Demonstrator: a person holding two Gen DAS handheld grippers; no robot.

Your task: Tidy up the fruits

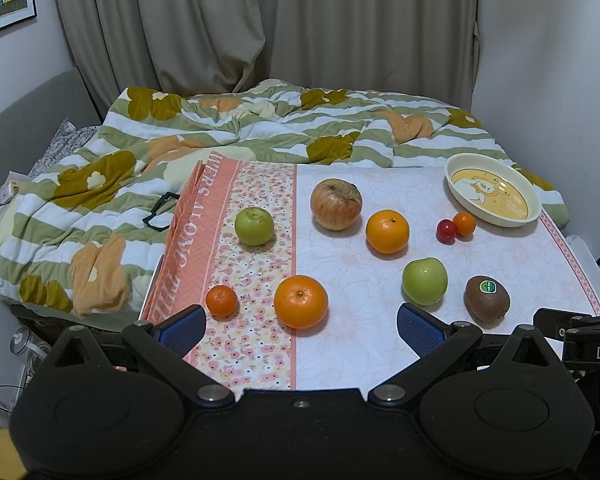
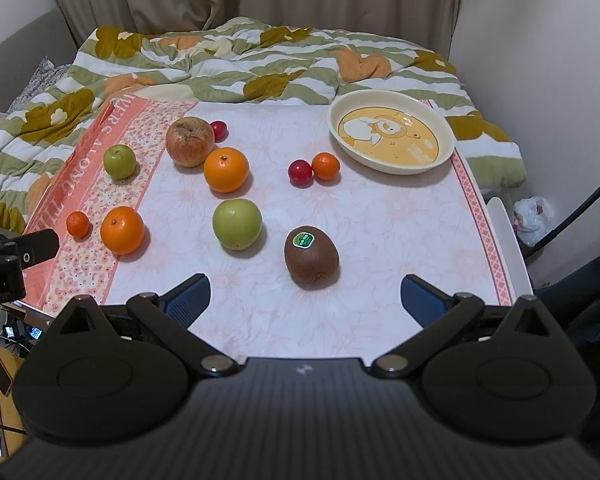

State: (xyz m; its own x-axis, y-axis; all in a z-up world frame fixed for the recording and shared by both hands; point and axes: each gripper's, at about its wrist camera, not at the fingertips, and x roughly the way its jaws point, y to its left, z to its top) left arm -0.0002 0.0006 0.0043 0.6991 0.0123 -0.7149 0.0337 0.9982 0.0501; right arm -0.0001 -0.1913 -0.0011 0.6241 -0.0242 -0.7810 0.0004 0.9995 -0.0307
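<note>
Fruits lie spread on a table with a pink floral cloth (image 2: pixel 380 240). A kiwi (image 2: pixel 311 257) lies just ahead of my open, empty right gripper (image 2: pixel 304 300). Near it are a green apple (image 2: pixel 237 224), an orange (image 2: pixel 225 169), a red apple (image 2: pixel 189 141), and a small red fruit (image 2: pixel 300 171) beside a small tangerine (image 2: pixel 325 166). My open, empty left gripper (image 1: pixel 300 330) hovers just behind another orange (image 1: pixel 300 301), with a small tangerine (image 1: pixel 221 301) to its left and a small green apple (image 1: pixel 254 226) farther back. An empty cream dish (image 2: pixel 392 132) sits at the far right.
A rumpled green, white and orange floral quilt (image 1: pixel 140 160) covers the bed behind and left of the table. Curtains (image 1: pixel 260 20) hang at the back. A second small red fruit (image 2: pixel 219 130) sits behind the red apple. A white plastic bag (image 2: pixel 534 216) lies right of the table.
</note>
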